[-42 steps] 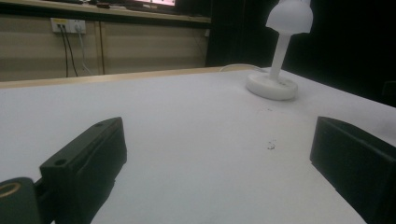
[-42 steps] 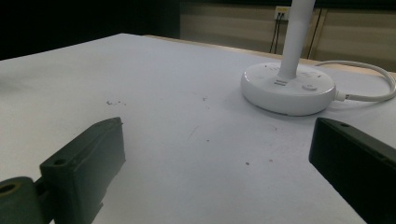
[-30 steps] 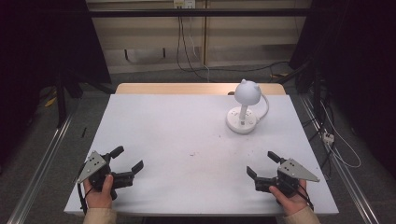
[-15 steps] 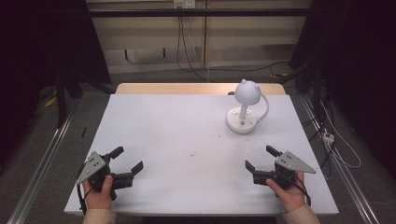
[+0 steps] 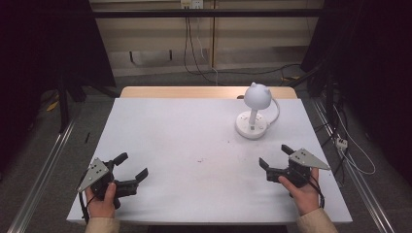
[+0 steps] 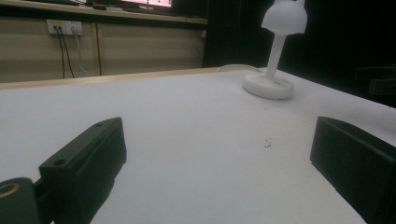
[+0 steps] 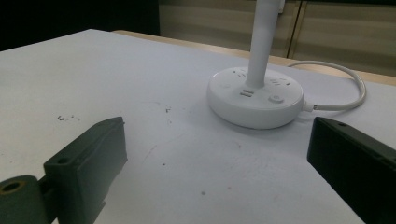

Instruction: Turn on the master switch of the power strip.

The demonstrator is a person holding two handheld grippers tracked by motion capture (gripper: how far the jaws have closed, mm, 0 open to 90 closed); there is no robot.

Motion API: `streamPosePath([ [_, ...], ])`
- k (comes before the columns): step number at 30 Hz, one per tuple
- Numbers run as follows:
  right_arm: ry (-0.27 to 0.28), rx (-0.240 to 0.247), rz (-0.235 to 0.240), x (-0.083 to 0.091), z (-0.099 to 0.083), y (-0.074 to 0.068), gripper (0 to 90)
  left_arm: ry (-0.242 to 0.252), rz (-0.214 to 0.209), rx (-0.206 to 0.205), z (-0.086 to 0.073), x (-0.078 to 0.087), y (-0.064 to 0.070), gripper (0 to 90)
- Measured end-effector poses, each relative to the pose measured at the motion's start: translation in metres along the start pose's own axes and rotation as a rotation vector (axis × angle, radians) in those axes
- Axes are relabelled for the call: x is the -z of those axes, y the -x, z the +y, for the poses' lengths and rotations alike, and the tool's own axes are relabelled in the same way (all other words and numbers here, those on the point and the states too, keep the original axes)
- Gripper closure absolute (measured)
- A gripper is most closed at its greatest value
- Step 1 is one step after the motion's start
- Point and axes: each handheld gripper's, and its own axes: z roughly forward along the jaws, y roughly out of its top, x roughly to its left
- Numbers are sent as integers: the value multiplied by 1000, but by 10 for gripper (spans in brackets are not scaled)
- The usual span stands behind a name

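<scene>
Dim room with beige wall panels and hanging cables behind; in front, wide white rectangular table (image 5: 194, 160) with a pale wooden strip at the far edge, nearly bare. Some small dark specks near the middle of the table.

Standing upright on the far right part of the table: small white plastic desk lamp with round base and dome-shaped shade (image 5: 253, 114), its white cord (image 7: 348, 88) curving out from the base and going back behind. On the round base, seen in the right gripper view, a small button and some slots. Not touched by anything.

Right gripper (image 5: 277, 161), held in the right hand (image 5: 301, 187) at the near right of the table, pointing towards the lamp base, near it but clearly apart. Jaws spread wide, nothing between them. In its own view, the lamp base between and beyond the two black jaws.

Left gripper (image 5: 131, 166), in the left hand (image 5: 102, 199) at the near left corner, well apart from the lamp. Jaws also spread, empty.

Judged from this: work on the lamp hardly begun. Approach by the right gripper only started; reaching the base, then pressing or grasping, all left to do.
</scene>
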Motion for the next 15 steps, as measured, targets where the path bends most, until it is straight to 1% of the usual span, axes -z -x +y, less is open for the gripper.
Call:
streamPosePath([
  [3,-5,4,-7,-1,1,2,41,-4,0,-2,0,0,0,33],
  [10,-11,-16,-15,-6,5,6,37,-6,-7,-1,0,-3,1,34],
  [15,-15,-20,-18,-12,8,9,37,-9,-10,-4,-1,-3,1,34],
])
